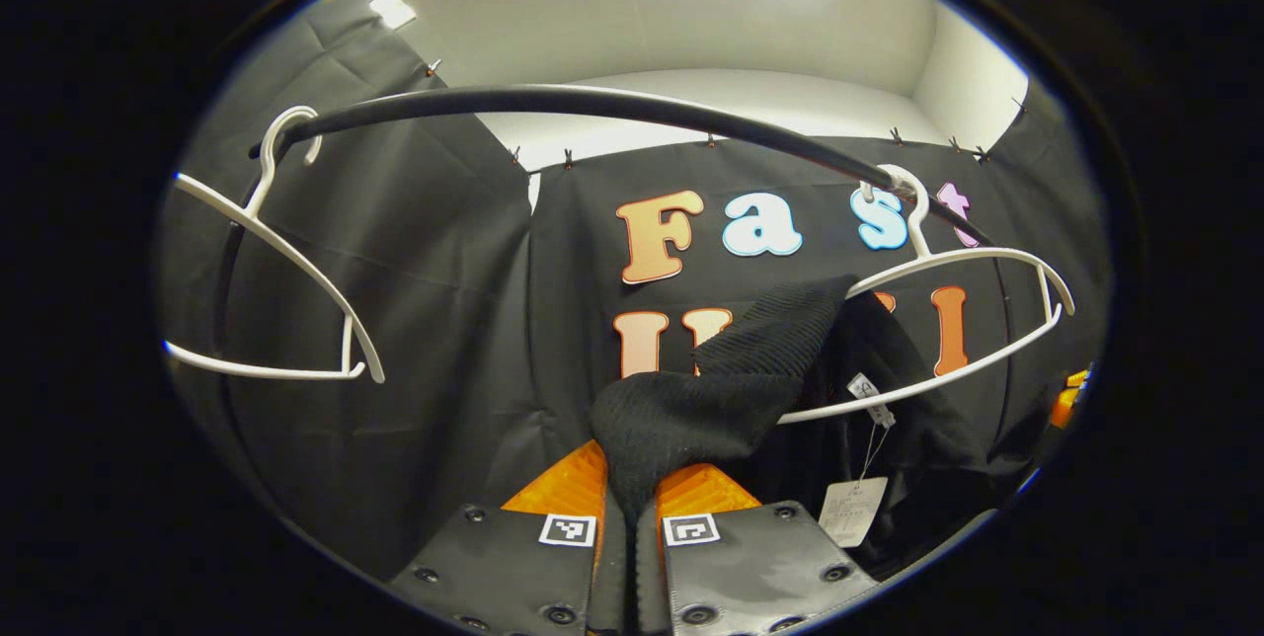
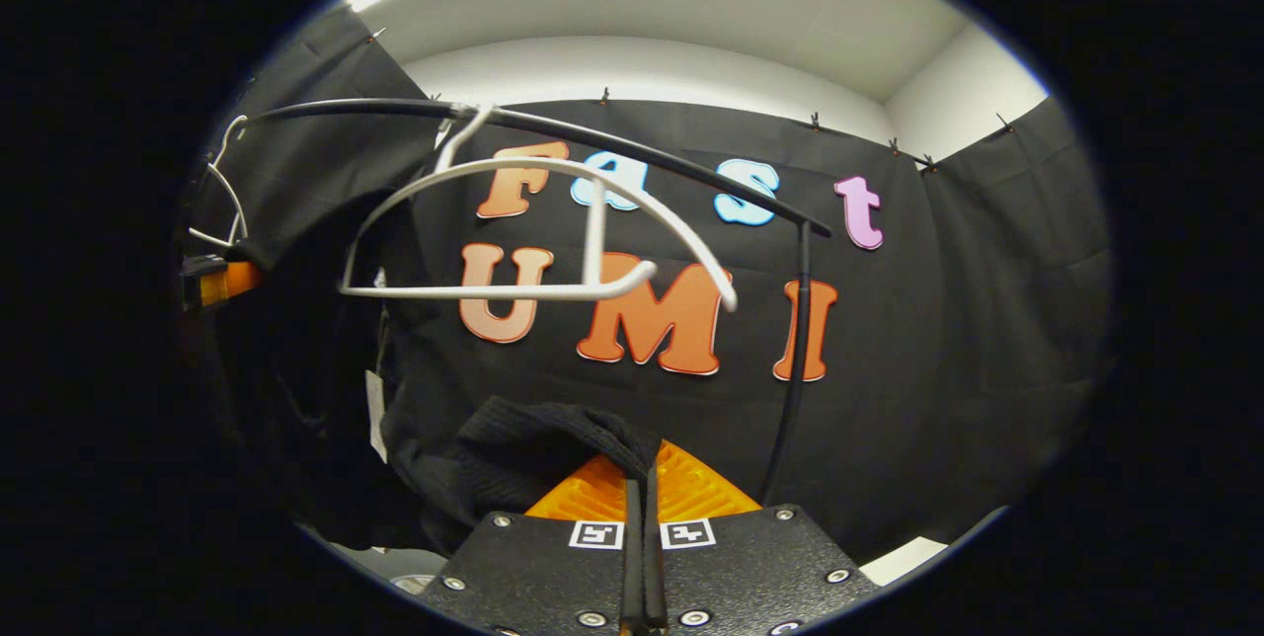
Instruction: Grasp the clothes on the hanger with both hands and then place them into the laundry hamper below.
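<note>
A black ribbed garment hangs partly off a white hanger on the black rail. One end of it runs down between the orange fingers of my left gripper, which is shut on the cloth. A paper tag dangles from the garment. In the right gripper view the same garment bunches over my right gripper, shut on a fold of it. The white hanger hangs above it, its near arm bare. The left gripper's orange part shows at the far left.
An empty white hanger hangs at the left end of the rail. The rail's upright post stands just right of my right gripper. A pale floor patch shows low on the right.
</note>
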The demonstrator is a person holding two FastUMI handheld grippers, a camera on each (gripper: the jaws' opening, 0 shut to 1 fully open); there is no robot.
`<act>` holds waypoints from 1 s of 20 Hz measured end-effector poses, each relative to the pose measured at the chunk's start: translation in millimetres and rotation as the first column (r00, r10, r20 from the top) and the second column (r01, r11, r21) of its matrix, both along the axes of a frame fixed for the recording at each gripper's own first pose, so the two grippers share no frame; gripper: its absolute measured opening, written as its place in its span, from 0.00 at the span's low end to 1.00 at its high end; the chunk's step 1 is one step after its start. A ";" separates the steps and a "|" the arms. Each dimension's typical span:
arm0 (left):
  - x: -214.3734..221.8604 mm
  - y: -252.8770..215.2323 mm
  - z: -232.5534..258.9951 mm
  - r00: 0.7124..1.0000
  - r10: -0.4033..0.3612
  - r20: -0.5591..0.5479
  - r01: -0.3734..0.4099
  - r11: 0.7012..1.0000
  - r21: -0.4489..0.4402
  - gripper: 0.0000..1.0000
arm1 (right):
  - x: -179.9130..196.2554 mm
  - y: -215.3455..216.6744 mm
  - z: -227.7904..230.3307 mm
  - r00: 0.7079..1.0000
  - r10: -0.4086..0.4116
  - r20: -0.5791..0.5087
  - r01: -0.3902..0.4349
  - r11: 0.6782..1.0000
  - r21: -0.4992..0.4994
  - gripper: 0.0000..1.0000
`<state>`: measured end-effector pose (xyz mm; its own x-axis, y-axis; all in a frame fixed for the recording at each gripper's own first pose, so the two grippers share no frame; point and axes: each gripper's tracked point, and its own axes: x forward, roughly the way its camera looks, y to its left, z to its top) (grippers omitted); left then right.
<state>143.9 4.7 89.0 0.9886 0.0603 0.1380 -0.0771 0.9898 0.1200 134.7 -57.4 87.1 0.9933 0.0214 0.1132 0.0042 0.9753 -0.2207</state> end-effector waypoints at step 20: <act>10.6 83.5 -40.8 0.986 0.134 -0.100 -0.134 0.991 0.008 0.10 | -44.7 90.9 -36.2 0.981 0.177 -0.074 -0.169 0.980 0.103 0.00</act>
